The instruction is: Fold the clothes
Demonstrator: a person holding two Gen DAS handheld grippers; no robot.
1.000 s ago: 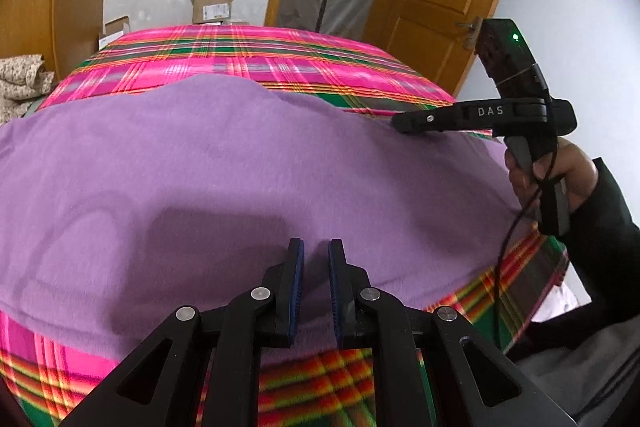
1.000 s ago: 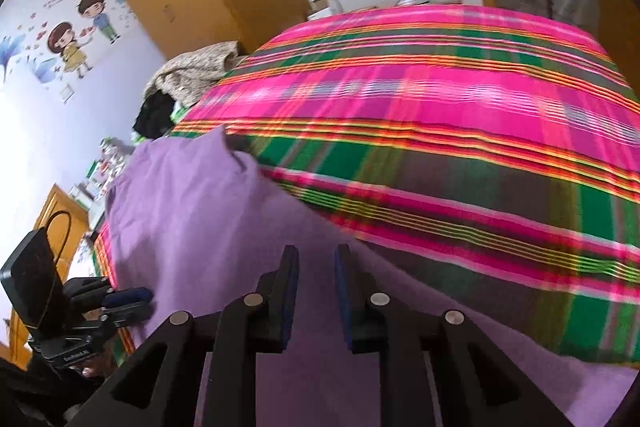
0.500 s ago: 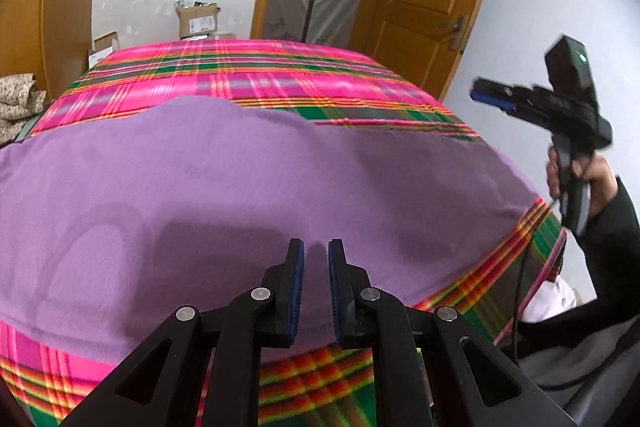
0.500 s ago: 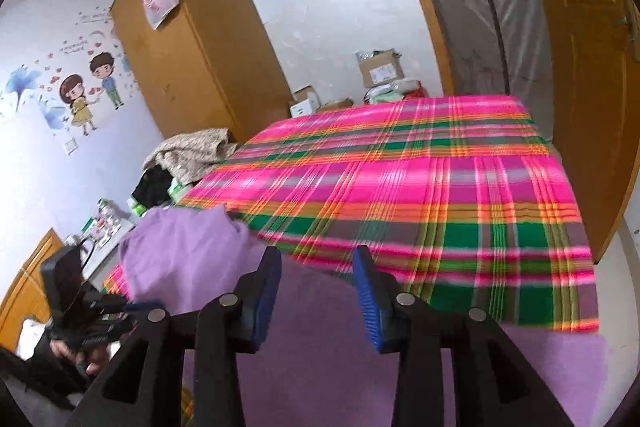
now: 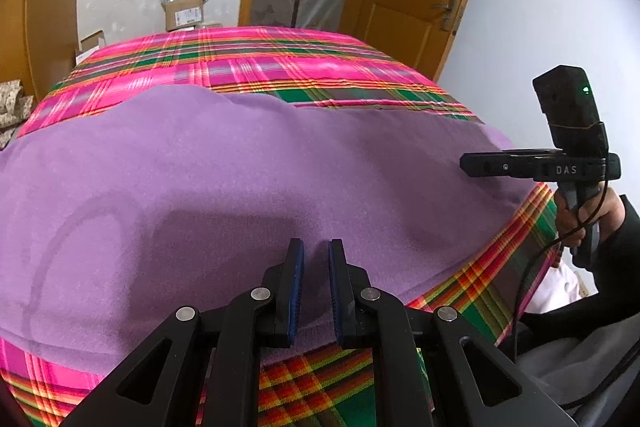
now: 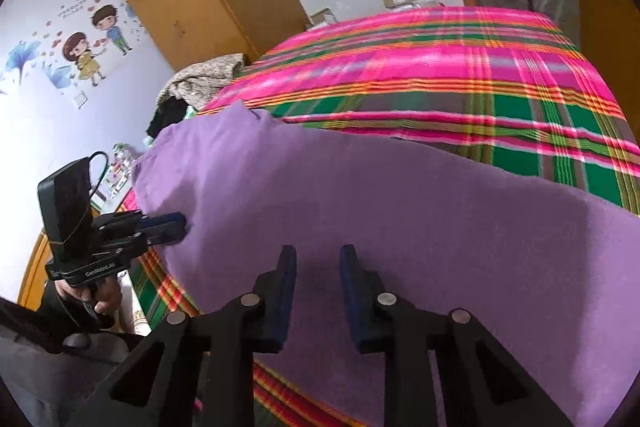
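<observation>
Hands angled down over purple cloth (image 5: 240,167), left hand-held gripper (image 5: 316,259) narrow, empty, right hand-held gripper (image 6: 318,259) closing, empty.

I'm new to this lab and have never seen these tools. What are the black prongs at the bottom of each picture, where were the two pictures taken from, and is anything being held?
No robot here: a person holds a hand-held gripper in each hand, each with two blue-padded fingers and a wide-angle camera looking along them. So each picture is that tool's own view.

One picture is from the left hand-held gripper; the other tool shows at its right edge. The other picture is from the right hand-held gripper; there the left tool shows at the left edge, held by a hand.

Both look down on a purple garment spread flat on a bed with a pink and green plaid cover.

Nothing is held. The left jaws stand a narrow gap apart above the cloth. The right jaws are wider and closing, with nothing gripped between them.
</observation>
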